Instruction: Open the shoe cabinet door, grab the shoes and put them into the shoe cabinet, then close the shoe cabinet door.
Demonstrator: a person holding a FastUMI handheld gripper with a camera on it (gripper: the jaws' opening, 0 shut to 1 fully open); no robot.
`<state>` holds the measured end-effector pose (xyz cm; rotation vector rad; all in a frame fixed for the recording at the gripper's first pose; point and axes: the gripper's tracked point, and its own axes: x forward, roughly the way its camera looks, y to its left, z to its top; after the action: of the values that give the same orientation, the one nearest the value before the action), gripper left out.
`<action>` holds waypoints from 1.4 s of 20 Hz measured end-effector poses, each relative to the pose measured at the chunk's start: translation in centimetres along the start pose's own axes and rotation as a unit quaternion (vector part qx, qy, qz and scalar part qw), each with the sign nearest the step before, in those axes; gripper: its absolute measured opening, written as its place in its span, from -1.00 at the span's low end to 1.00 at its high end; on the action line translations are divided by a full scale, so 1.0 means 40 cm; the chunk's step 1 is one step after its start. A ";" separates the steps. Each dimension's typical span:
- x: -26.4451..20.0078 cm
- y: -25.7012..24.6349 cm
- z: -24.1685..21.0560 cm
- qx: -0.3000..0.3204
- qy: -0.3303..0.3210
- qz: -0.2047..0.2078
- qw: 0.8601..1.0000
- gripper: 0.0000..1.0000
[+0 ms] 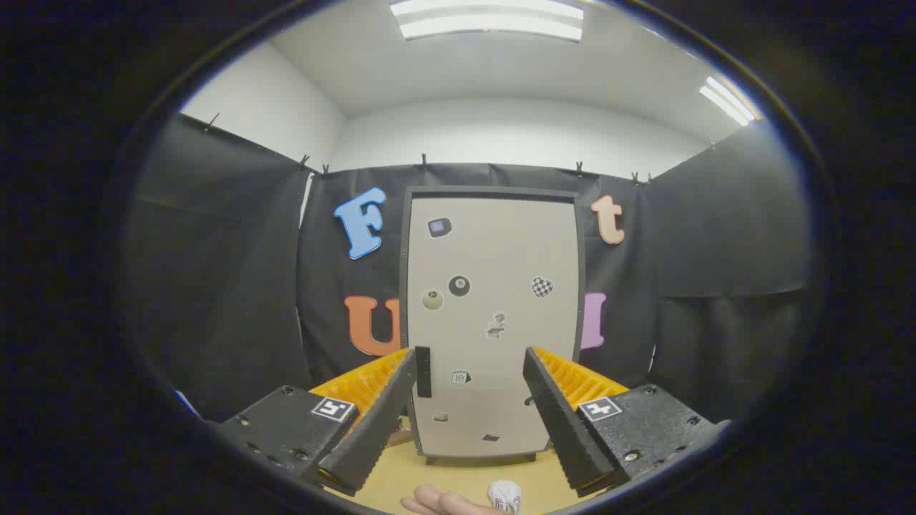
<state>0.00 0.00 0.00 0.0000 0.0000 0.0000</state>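
The shoe cabinet (492, 322) stands upright beyond my fingers, against the black cloth wall. Its pale door is closed, dotted with small stickers, and framed in dark grey. A short dark handle (423, 371) sits on the door's left edge, just past my left fingertip. My gripper (469, 368) is open, its two fingers spread wide with nothing between them, pointing at the lower half of the door. Down by the near floor, between the fingers, I see the white toe of a shoe (505, 494) beside a person's hand (438, 502).
The cabinet rests on a light wooden floor (458, 476). Black cloth walls close in on the left, the right and behind the cabinet.
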 end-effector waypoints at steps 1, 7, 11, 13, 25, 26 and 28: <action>0.000 -0.001 0.000 -0.002 0.001 -0.002 1.000 0.98; 0.020 0.012 -0.024 -0.001 0.021 -0.004 1.000 0.97; 0.041 0.025 -0.051 0.002 0.036 -0.006 0.999 0.97; 0.047 0.034 -0.060 0.002 0.042 -0.007 0.999 0.97; 0.193 0.132 -0.174 -0.004 0.069 0.010 0.998 0.97; 0.225 0.141 -0.186 -0.004 0.071 0.016 0.997 0.97; 0.293 0.155 -0.211 -0.005 0.080 0.025 0.996 0.98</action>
<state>11.73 6.20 -8.43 -0.0093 0.1595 0.0502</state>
